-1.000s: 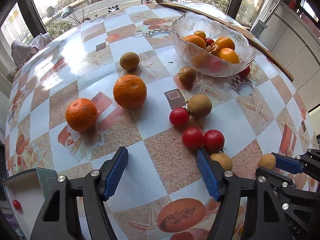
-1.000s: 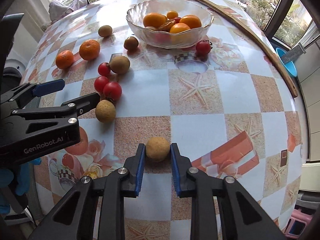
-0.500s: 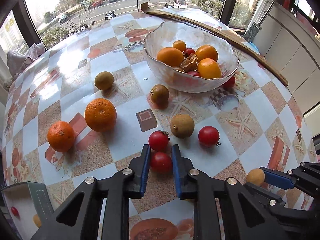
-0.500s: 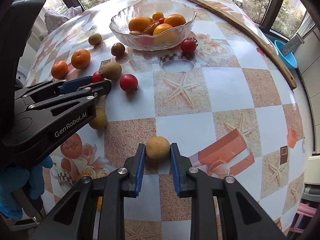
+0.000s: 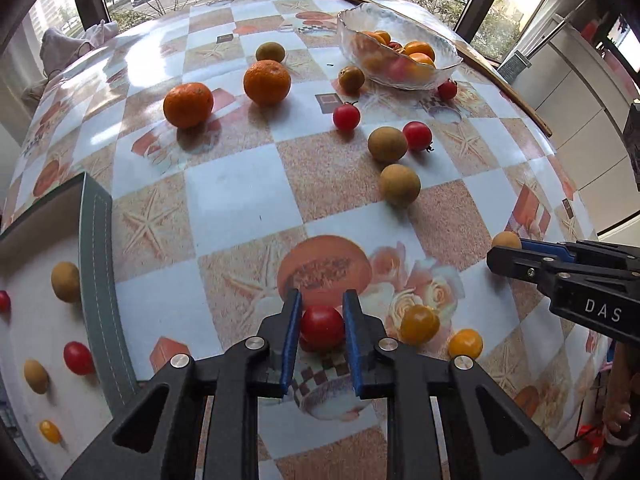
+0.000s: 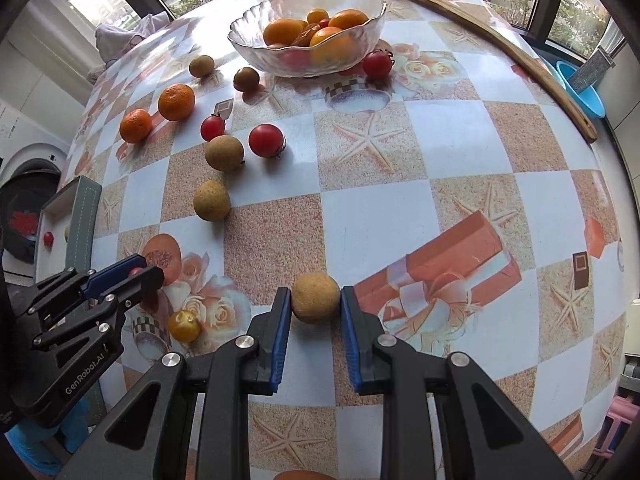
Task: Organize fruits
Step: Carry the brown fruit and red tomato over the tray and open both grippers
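Note:
My left gripper (image 5: 322,326) is shut on a red cherry tomato (image 5: 322,327), held just above the tablecloth near the front edge. In the right wrist view it shows at the lower left (image 6: 136,274). My right gripper (image 6: 315,300) is shut on a tan round fruit (image 6: 315,298); the left wrist view shows it at the right edge (image 5: 508,248). A white tray with a grey rim (image 5: 96,260) lies at the left with several small fruits in it. Two oranges (image 5: 188,104), two tan fruits (image 5: 400,184) and red tomatoes (image 5: 346,116) lie loose mid-table.
A glass bowl (image 6: 308,28) with oranges and other fruit stands at the back, a red tomato (image 6: 377,64) beside it. Two yellow tomatoes (image 5: 420,324) lie right of my left gripper. A curved wooden strip (image 6: 500,36) runs along the far right edge.
My left gripper shut on a red tomato and carried it toward the near left, close to the tray. The right gripper kept its grip on the tan fruit.

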Demonstrator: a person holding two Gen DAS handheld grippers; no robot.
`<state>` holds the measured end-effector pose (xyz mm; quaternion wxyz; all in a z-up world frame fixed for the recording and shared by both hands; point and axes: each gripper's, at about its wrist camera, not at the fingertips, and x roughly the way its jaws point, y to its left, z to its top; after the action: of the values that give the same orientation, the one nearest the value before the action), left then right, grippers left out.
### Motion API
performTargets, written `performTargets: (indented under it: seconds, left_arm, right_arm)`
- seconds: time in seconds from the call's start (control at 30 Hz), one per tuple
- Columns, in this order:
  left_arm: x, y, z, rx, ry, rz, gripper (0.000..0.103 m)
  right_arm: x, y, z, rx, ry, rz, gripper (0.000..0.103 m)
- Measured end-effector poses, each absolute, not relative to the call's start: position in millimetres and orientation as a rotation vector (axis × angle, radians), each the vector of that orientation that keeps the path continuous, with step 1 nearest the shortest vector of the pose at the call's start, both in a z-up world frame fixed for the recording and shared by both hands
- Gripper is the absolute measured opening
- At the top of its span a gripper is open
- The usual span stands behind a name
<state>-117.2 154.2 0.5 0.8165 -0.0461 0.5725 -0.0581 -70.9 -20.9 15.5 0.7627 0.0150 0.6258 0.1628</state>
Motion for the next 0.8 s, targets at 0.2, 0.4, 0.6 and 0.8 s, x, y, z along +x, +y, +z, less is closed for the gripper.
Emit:
performTargets:
  seconds: [0.2,0.4,0.6,0.8]
  left_arm:
    - [-134.6,164.9,6.8,-0.182,1.216,-0.106,0.022]
    - [-143.8,178.2,21.7,-0.216,1.18,-0.091,0.022]
    - [-155.5,198.7,38.9,-0.252,1.143,-0.063,0.022]
    - [-174.3,228.5,50.6,-0.273,1.122,-0.012,0.022]
  right_arm:
    - [-81.8,-26.5,21.2,0.061,1.372,0.354,0.027]
    - [-85.7,-20.0,33.9,0.06,1.365,0.356,0.027]
    - [-91.7,0.9,47.8,0.045,1.348,0.397,0.027]
    - [-96.7,36.0,58.0,0.015,1.332,0.457,0.027]
